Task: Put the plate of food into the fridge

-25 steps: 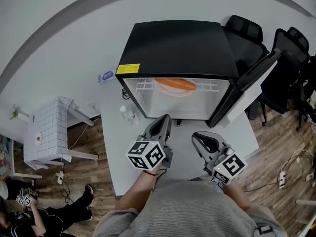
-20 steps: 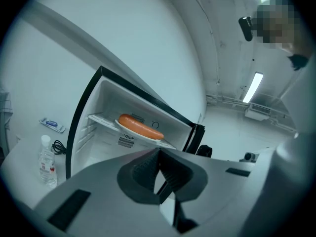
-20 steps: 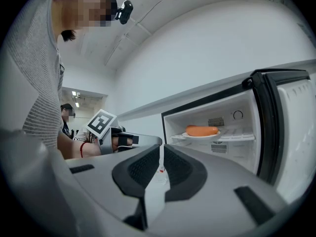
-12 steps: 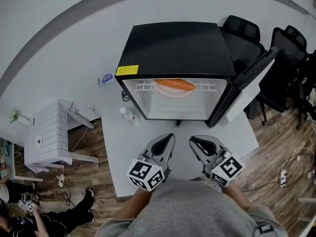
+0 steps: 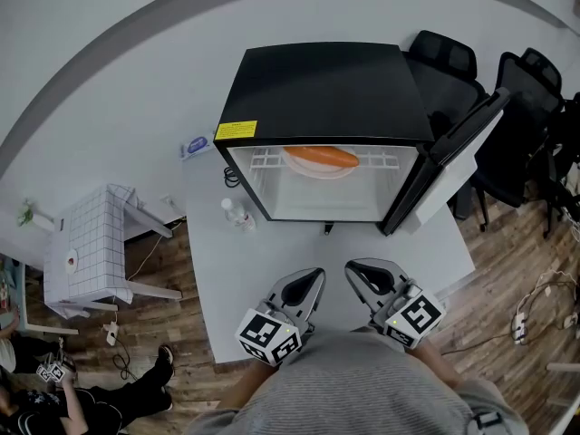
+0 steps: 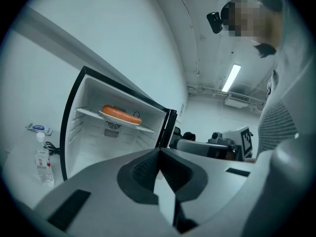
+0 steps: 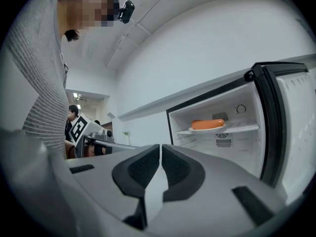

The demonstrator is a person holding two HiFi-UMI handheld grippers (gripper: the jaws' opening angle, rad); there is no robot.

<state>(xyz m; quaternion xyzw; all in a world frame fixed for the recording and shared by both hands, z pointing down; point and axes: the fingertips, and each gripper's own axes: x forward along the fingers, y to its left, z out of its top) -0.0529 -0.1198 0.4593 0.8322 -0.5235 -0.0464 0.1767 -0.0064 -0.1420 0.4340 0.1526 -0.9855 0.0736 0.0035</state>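
Office-like room; black desk chairs (image 5: 450, 54), ceiling strip light (image 6: 231, 78)

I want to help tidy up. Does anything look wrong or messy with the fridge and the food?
Only one thing: the fridge door stands wide open. The plate sits flat on the shelf with the sausage on it, and nothing is spilled.

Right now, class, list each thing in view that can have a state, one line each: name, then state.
fridge: open, lit white inside
door: swung wide to the right
plate of food: resting on the shelf inside the fridge
bottle: upright, beside the fridge
left gripper: shut, holding nothing
right gripper: shut, holding nothing
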